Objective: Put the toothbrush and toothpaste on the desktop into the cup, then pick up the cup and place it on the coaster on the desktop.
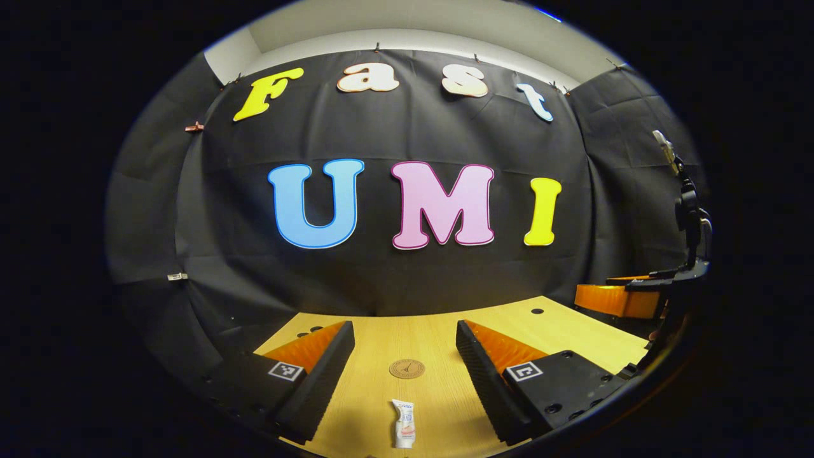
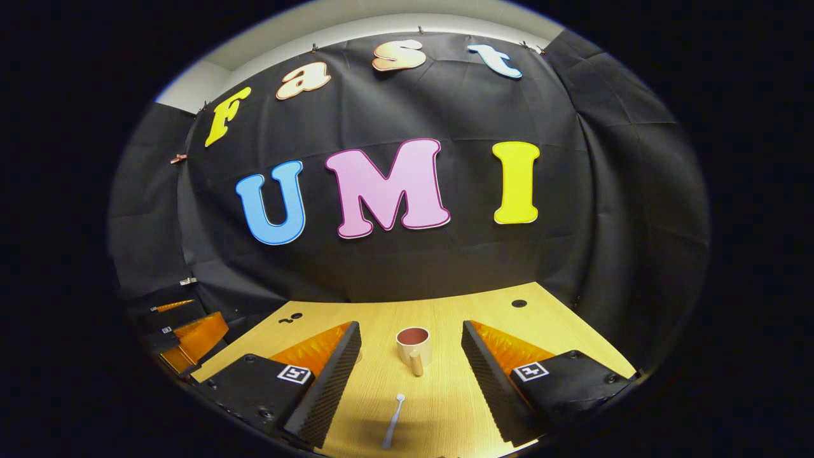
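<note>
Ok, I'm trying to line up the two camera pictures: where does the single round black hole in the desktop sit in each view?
Left gripper view: the hole lies near the far edge of the desktop, right of centre.
Right gripper view: the hole again lies near the far edge, right of centre, behind and to the right of the cup.
Shared landmark: the pair of small holes near the desktop's far left corner.

The left gripper view looks low across the wooden desktop (image 1: 439, 331) toward the far cloth wall, the coaster (image 1: 407, 368) near. The right gripper view faces the same wall from farther right, the cup (image 2: 414, 348) near. Both share desktop and wall.
</note>
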A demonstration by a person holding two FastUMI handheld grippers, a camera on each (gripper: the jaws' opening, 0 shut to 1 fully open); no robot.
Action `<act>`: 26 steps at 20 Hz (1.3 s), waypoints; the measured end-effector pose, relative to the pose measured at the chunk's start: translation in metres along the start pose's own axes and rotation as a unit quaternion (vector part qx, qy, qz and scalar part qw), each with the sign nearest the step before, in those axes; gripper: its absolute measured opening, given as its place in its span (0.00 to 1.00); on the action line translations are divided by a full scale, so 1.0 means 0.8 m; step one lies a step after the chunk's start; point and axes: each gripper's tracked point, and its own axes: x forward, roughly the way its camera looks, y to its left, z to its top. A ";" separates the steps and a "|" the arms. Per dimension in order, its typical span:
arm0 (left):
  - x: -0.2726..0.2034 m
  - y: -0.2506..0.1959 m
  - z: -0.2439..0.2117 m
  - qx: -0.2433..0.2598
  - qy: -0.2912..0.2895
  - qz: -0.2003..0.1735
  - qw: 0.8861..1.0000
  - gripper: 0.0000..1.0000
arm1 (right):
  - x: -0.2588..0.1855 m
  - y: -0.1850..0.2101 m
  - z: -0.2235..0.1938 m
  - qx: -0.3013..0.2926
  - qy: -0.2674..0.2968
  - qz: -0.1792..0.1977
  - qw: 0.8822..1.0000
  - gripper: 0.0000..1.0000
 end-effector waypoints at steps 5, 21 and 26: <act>0.019 0.011 -0.026 0.009 0.029 0.018 0.999 1.00 | 0.015 -0.002 -0.013 0.004 0.020 0.007 1.000 0.98; 0.071 0.028 -0.279 -0.008 0.258 0.029 0.966 0.99 | 0.090 -0.045 -0.078 0.005 0.121 0.060 0.991 0.98; 0.084 0.008 -0.328 -0.008 0.311 0.014 0.950 1.00 | 0.107 -0.068 -0.101 0.008 0.154 0.069 0.986 0.98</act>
